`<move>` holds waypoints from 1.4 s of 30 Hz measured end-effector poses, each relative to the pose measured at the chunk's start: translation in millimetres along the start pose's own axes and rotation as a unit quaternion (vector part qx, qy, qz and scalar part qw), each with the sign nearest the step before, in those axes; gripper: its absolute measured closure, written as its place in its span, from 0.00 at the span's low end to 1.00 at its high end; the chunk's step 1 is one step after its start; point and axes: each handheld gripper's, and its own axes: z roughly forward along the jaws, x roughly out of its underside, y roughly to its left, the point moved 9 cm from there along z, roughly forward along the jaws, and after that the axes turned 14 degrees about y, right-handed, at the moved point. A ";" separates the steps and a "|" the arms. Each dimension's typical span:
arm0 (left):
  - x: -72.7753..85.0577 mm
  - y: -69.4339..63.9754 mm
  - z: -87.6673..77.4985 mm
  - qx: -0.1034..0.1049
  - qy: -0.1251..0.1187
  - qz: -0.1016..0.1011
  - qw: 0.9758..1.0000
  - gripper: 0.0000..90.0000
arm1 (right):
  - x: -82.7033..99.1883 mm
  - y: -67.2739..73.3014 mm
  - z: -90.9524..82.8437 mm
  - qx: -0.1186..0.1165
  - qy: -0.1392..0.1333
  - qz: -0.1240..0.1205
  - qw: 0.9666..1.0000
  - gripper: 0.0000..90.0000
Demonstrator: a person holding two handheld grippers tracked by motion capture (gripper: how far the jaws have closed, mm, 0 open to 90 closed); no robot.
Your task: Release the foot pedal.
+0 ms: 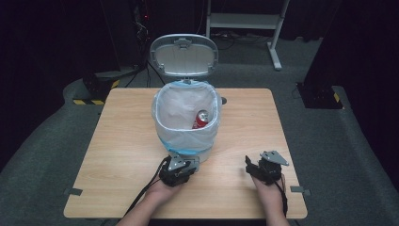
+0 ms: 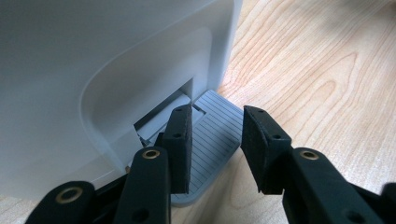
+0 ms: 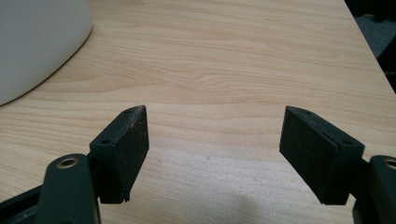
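A white pedal bin [image 1: 186, 140] lined with a clear bag stands mid-table, its lid [image 1: 183, 54] raised. A red can [image 1: 201, 118] lies inside it. My left gripper [image 1: 189, 163] sits at the bin's near base. In the left gripper view the left gripper [image 2: 217, 111] has its jaws apart over the grey ribbed pedal [image 2: 212, 144], with the left pad resting on the pedal beside the bin body [image 2: 93, 70]. My right gripper [image 1: 252, 165] is low over the table to the right of the bin. The right gripper [image 3: 215, 112] stands open with only bare wood between its pads.
The wooden table [image 1: 122, 141] has free surface left and right of the bin. The bin's white wall [image 3: 32, 42] curves in at the upper left of the right gripper view. Dark floor, a white stand [image 1: 277, 47] and black equipment lie beyond the far edge.
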 end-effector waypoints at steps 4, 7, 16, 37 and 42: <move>1.1 -1.4 -0.9 0.003 -0.002 0.007 1.000 0.63 | 2.4 -1.8 1.4 0.002 0.007 0.001 1.000 0.27; 2.3 0.5 -2.7 0.018 -0.004 -0.003 1.000 0.61 | 4.2 -4.0 2.9 0.007 0.013 0.001 1.000 0.26; 6.7 -2.4 -18.6 0.072 -0.049 -0.031 0.996 0.54 | 14.6 -11.9 9.7 0.011 0.031 0.010 0.999 0.26; 68.1 51.1 -60.8 -0.014 -0.014 -0.066 0.998 0.43 | 17.2 -7.7 18.0 0.007 0.068 0.010 0.998 0.29; 90.8 88.0 -72.1 -0.061 0.014 -0.102 0.993 0.39 | 17.5 -7.7 19.6 0.005 0.075 0.006 0.997 0.29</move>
